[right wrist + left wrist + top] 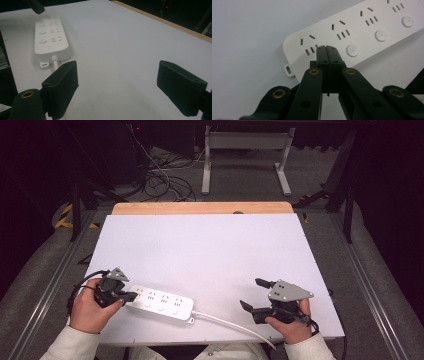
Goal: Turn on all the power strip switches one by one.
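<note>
A white power strip [161, 302] with three socket groups and round buttons lies near the table's front edge, its white cable [235, 326] running off to the front right. My left gripper [131, 296] is shut, jaws pressed together with nothing between them, tips resting over the strip's left end [312, 47]. My right gripper [252, 295] hangs open above bare table to the right of the strip, its black pads [62, 87] wide apart. The right gripper view shows the strip [51, 37] at upper left with its cable end.
The white table top [210, 255] has a wooden strip [200, 208] along its far edge. Beyond it stand a white table frame [245, 155] and tangled cables [165, 180] on the floor. Metal rails run along both sides of the table.
</note>
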The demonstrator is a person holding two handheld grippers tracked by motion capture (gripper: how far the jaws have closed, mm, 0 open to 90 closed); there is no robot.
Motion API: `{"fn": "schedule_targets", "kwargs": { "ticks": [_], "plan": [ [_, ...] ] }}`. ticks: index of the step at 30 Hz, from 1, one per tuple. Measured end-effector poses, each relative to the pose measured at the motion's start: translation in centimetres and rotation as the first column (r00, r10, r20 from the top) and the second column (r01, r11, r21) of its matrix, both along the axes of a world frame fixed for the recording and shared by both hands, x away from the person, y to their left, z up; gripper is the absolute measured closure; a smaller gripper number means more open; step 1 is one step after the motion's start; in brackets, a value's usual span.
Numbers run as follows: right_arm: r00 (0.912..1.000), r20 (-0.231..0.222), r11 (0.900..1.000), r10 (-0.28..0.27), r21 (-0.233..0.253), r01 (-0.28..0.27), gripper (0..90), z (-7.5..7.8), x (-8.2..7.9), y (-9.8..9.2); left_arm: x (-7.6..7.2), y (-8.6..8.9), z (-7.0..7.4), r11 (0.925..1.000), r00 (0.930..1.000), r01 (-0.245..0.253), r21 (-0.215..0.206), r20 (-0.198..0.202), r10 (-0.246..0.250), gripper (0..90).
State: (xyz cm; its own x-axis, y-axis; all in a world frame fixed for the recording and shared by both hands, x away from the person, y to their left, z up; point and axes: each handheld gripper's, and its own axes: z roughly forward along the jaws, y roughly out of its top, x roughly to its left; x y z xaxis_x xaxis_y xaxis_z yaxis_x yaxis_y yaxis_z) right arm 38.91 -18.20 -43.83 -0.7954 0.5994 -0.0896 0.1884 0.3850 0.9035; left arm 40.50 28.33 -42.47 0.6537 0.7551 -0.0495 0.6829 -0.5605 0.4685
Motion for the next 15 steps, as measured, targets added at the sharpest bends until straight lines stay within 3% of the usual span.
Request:
{"fn": "schedule_targets", "kwargs": {
  "ticks": [7, 15],
  "plan": [
    [1.0000, -0.004, 1.000, 0.001, -0.003, -0.001, 17.4, -0.06, 0.03, 0.00, 0.40, -0.21, -0.45, 0.9998, 0.9995, -0.002, 0.018, -0.032, 0.002, 89.8],
    [1.0000, -0.008, 1.000, 0.004, -0.004, -0.004, 17.3, -0.13, 0.08, 0.01, 0.50, -0.35, -0.65, 0.9992, 0.9992, -0.006, 0.038, -0.041, 0.007, 89.8]
  ]
}}
